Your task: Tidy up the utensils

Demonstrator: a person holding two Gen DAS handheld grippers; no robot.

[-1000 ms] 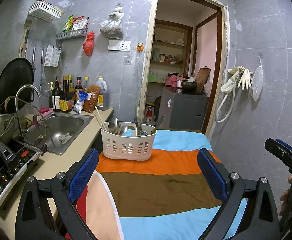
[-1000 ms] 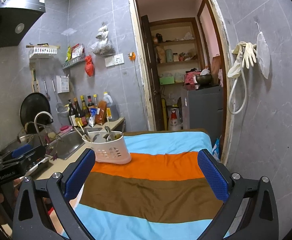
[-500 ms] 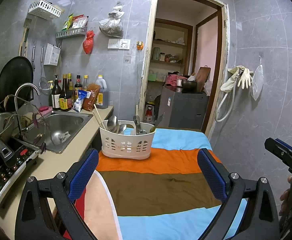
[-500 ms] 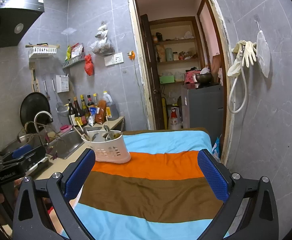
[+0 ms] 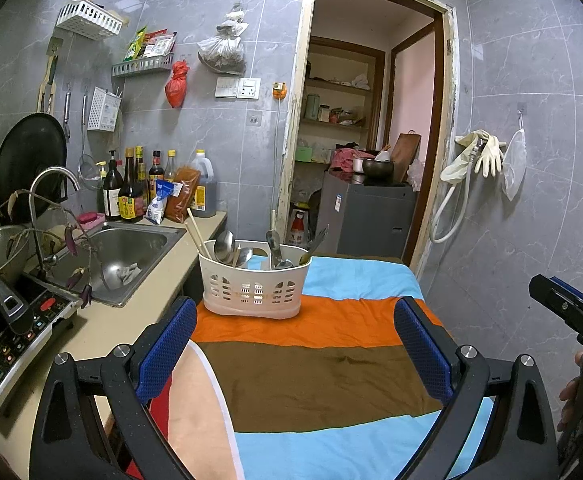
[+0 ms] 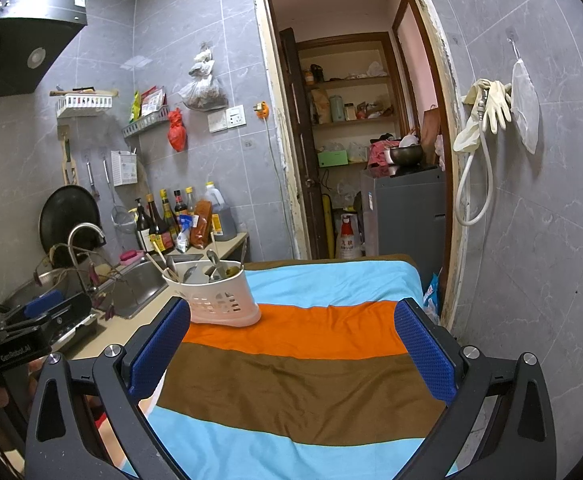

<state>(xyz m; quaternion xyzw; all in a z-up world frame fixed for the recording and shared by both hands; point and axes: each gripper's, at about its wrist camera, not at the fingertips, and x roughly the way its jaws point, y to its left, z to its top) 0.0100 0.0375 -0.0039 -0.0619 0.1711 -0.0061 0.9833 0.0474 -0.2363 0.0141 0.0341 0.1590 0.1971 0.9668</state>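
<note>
A white slotted utensil caddy (image 5: 254, 288) (image 6: 215, 300) stands on the orange stripe of a striped cloth (image 5: 315, 360) (image 6: 303, 364) covering the table. Spoons (image 5: 224, 246), chopsticks (image 5: 196, 234) and other metal utensils stick up out of it. My left gripper (image 5: 291, 356) hovers open above the cloth, short of the caddy, with nothing between its blue pads. My right gripper (image 6: 291, 356) is open too, farther back and to the caddy's right. Each gripper shows at the edge of the other's view.
A counter on the left holds a steel sink (image 5: 119, 252) with a tap (image 5: 47, 192), an induction cooker (image 5: 7, 332) and sauce bottles (image 5: 131, 196). Behind the table an open doorway (image 5: 371, 140) shows a grey cabinet. A hose and gloves (image 5: 471, 160) hang on the right wall.
Both grippers have drifted slightly; the caddy sits a little lower and nearer the centre in the left wrist view. Both stay open and the caddy has not moved on the cloth.
</note>
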